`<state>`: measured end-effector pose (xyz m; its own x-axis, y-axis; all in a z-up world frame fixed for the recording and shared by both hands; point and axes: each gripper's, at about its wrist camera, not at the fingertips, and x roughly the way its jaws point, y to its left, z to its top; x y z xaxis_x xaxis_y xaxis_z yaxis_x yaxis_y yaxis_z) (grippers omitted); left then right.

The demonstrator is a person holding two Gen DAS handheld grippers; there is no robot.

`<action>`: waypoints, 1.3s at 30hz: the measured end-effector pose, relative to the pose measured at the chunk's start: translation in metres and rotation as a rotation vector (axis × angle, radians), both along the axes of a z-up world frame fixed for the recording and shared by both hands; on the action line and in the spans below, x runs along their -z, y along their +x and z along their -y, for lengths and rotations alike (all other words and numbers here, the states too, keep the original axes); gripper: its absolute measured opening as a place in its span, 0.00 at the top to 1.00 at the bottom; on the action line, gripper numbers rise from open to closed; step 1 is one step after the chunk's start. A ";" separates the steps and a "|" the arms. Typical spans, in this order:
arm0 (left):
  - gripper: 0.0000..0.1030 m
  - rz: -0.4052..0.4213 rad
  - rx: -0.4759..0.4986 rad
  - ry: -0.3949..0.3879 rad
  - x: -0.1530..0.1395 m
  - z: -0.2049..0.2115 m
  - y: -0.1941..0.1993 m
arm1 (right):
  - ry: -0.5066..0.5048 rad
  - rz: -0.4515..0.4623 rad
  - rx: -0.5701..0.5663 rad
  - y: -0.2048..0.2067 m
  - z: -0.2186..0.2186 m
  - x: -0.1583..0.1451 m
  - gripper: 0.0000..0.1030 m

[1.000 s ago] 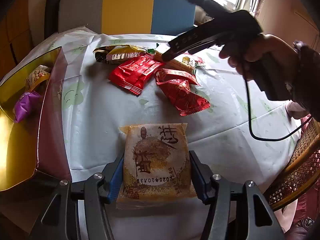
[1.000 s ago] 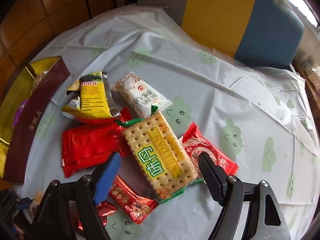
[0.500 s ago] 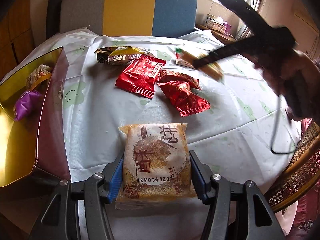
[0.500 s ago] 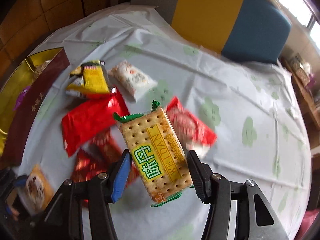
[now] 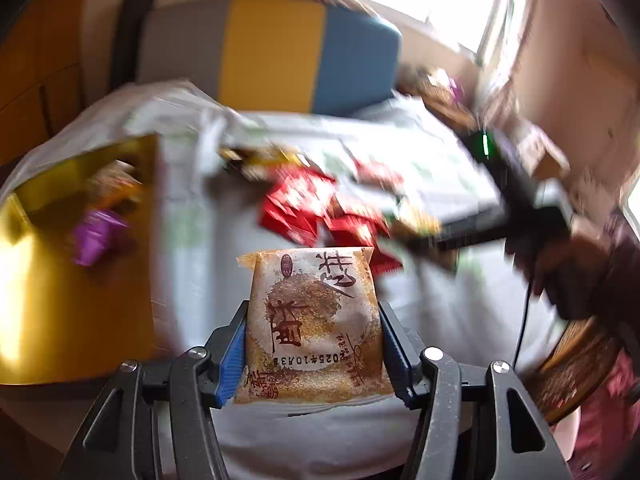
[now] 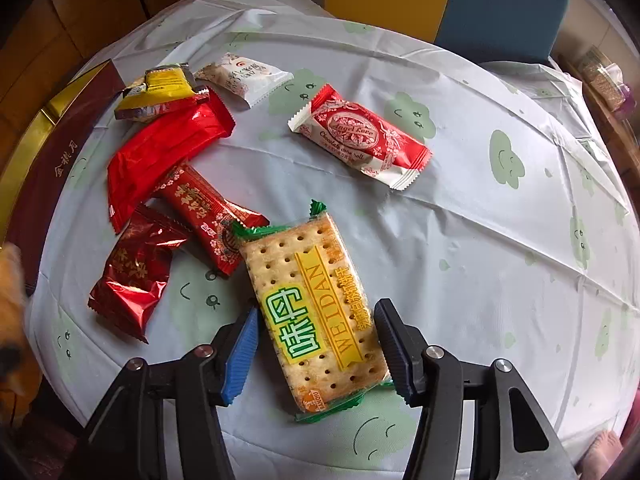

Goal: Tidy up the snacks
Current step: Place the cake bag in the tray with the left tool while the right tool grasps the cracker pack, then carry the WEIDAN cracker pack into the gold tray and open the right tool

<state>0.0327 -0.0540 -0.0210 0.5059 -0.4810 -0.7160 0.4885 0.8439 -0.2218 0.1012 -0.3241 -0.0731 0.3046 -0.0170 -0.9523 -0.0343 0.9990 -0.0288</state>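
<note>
Our left fingers [image 5: 314, 344] pinch the sesame cake packet [image 5: 311, 324] above the desk [image 6: 480, 240]; the right fingers [image 6: 316, 346], having just closed, clamp the cracker pack [image 6: 316, 304]. Either slick wrapper could slip before reaching the gold box [image 5: 72, 280].

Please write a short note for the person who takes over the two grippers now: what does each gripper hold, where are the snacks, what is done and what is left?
Left gripper: jaws shut on the orange pastry packet, lifted over the table edge.
Right gripper: jaws have just been closing on the cracker packet; it sits between them, off the cloth.
Gold box, at the table's left side: holds a purple snack and at least one other, too blurred to name.
On the tablecloth: yellow packet, white packet, red-and-white roll, three red packets.
Left: probably put both held packets in the box, then the six loose ones.
</note>
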 end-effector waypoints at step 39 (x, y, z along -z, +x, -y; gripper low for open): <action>0.40 -0.097 -0.455 0.092 0.001 -0.103 0.055 | -0.079 0.024 -0.044 -0.003 -0.017 0.000 0.45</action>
